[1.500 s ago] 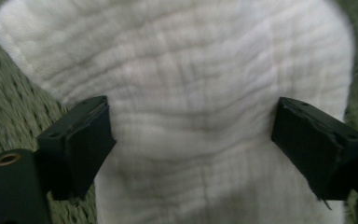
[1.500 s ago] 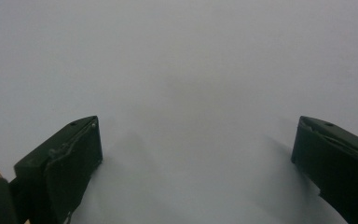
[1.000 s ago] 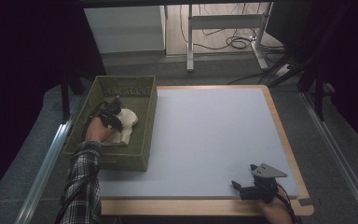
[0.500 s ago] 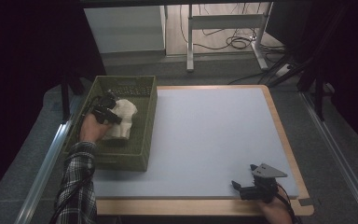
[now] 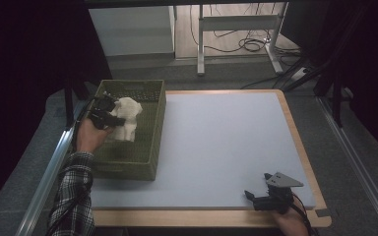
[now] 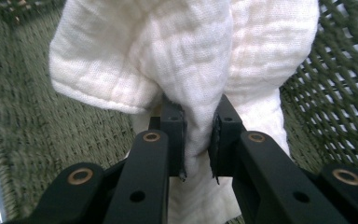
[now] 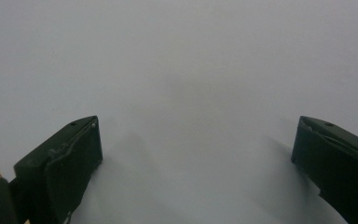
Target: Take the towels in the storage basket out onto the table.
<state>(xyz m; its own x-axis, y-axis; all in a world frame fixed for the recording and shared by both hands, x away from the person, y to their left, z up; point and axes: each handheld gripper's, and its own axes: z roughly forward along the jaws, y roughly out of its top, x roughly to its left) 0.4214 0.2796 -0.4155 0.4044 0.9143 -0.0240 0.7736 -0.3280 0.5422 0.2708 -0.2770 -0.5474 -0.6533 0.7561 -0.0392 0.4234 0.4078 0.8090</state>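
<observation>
A dim room with a grey floor [image 5: 39, 162] holds a table [image 5: 226, 142] with a pale blue top. Over the green basket [image 5: 150, 128], the white cloth [image 5: 125, 118] hangs lengthwise downward, pinched by the left gripper [image 5: 109, 117]. The right gripper [image 5: 263, 194] rests spread wide.

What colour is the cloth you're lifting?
Cream-white cloth with a crinkled weave; the left gripper view shows it best.

White cloth [image 5: 125, 118]: crinkled gauze weave, soft, bunched into loose folds. Pinched at narrow waist between black pads, upper part ballooning above, tail hanging below [image 6: 200, 60]. Held up over green mesh basket [image 5: 150, 147], left side of table. Probably clear of basket floor; hard to tell.
</observation>
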